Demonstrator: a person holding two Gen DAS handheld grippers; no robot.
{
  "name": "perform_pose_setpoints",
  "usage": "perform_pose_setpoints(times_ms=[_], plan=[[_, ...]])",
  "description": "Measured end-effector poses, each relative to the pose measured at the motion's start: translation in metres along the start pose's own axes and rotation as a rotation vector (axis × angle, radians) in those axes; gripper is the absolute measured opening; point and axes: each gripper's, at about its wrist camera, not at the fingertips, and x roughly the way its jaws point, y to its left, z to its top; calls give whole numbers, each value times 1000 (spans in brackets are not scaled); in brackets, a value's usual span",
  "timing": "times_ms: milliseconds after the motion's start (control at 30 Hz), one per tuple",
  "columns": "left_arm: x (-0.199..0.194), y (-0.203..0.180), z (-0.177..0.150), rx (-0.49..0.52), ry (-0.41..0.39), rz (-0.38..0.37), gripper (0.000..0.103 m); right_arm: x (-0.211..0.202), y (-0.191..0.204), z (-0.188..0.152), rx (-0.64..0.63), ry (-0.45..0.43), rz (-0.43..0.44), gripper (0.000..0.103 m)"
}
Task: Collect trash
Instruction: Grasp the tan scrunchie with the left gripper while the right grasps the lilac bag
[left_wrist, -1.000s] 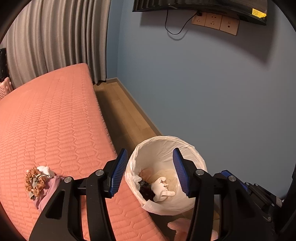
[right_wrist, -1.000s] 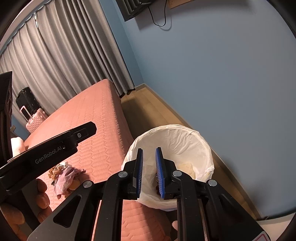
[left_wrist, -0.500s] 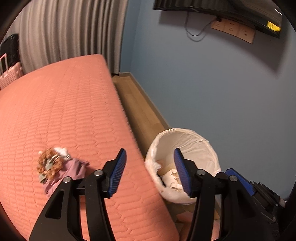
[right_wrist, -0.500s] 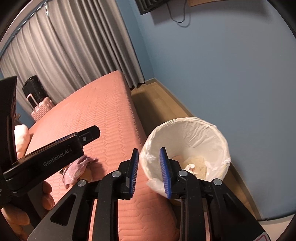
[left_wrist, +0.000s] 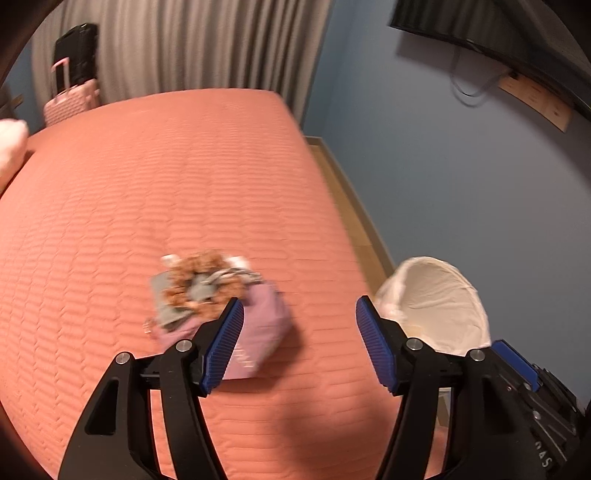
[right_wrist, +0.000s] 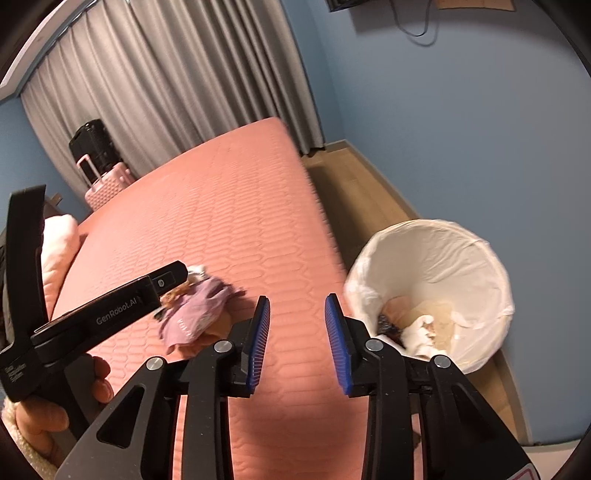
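Two tools, both released, empty. Crumpled pink-and-brown trash bundle (left_wrist: 218, 314) lies on salmon quilted bed (left_wrist: 147, 184), touching left tool (left_wrist: 297, 345) left finger; left tool nearer. White-lined round bin (right_wrist: 436, 291) rightward.

Trash pile (left_wrist: 218, 306) lies on the bed (left_wrist: 147, 184); bin (right_wrist: 476, 251) stands on floor right of the bed.

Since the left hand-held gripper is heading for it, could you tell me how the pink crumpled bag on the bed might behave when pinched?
The pink bag looks soft and creased, so it will likely fold and sag. The brown scrunchie-like ring and grey scraps lie loosely on top and may slide off. It probably weighs little, since the bedspread hardly dents.
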Motion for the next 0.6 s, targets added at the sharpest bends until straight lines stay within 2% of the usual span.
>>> perform_pose_setpoints(times_ms=[167,267,367,600], plan=[[1,41,1,-84,5,36,61,22,30,-6,-30,52,47,33],[4,61,2,-106,5,54,61,34,46,-9,-44,81,71,40],[10,81,3,-137,12,61,61,50,63,-13,-52,124,108,41],[27,102,14,-150,29,49,60,90,92,-21,-42,214,168,41]])
